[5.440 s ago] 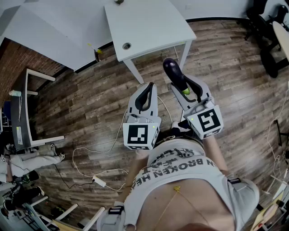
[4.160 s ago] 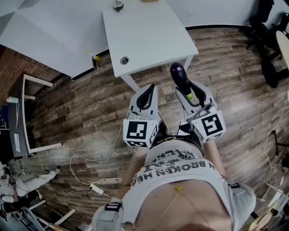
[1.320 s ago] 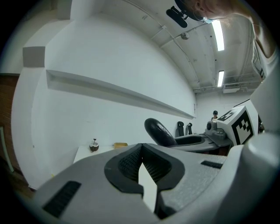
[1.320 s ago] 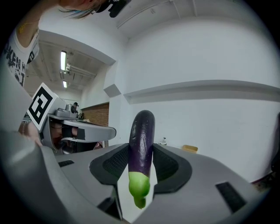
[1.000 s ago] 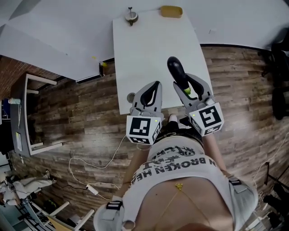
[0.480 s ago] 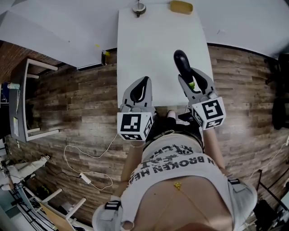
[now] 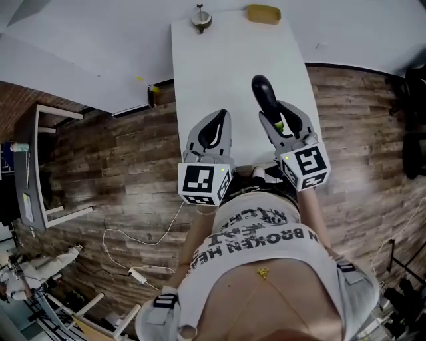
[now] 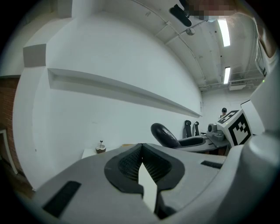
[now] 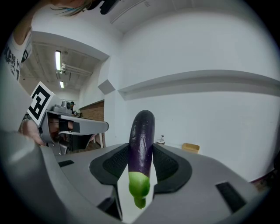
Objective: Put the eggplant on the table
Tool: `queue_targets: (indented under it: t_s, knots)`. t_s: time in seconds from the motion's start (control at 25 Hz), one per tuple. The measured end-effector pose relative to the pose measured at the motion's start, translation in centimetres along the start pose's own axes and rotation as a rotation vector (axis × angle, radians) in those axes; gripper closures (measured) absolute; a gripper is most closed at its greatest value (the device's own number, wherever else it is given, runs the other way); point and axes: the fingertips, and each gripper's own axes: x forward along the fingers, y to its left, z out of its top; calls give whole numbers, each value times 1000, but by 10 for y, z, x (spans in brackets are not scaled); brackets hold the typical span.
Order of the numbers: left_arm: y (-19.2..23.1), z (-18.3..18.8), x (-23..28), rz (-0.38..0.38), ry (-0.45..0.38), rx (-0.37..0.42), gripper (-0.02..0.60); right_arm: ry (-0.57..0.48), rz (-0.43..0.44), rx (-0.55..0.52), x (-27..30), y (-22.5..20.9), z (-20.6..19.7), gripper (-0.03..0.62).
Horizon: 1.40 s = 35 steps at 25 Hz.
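Wood-plank flooring surrounds a white rectangular desk point(image 7: 219, 73) in the head view; over it the right gripper point(image 7: 271, 113) holds a dark purple eggplant point(image 7: 261, 90), the left gripper point(image 7: 217, 120) beside it. Left gripper view: pads clenched together on nothing. Right gripper view: pads clamp the eggplant, green stem nearest.

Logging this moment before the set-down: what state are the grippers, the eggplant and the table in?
Right gripper: shut on the eggplant.
Eggplant: held over the table, green stem end toward the gripper, not set down.
Left gripper: shut, nothing between its jaws.
Table: a round thing and a yellow thing sit at its far end.
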Motion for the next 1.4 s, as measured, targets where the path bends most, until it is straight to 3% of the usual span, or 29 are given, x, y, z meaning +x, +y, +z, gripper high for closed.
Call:
queue_targets:
  t_s: [0.44,1.4]
  knots:
    - [23,4,13,-74,-12,-5,575,13,-12,-16,31,21,8,424]
    - [62,-14,22,-130,25,-4,575,63,-64,-17,68,30,-4,424]
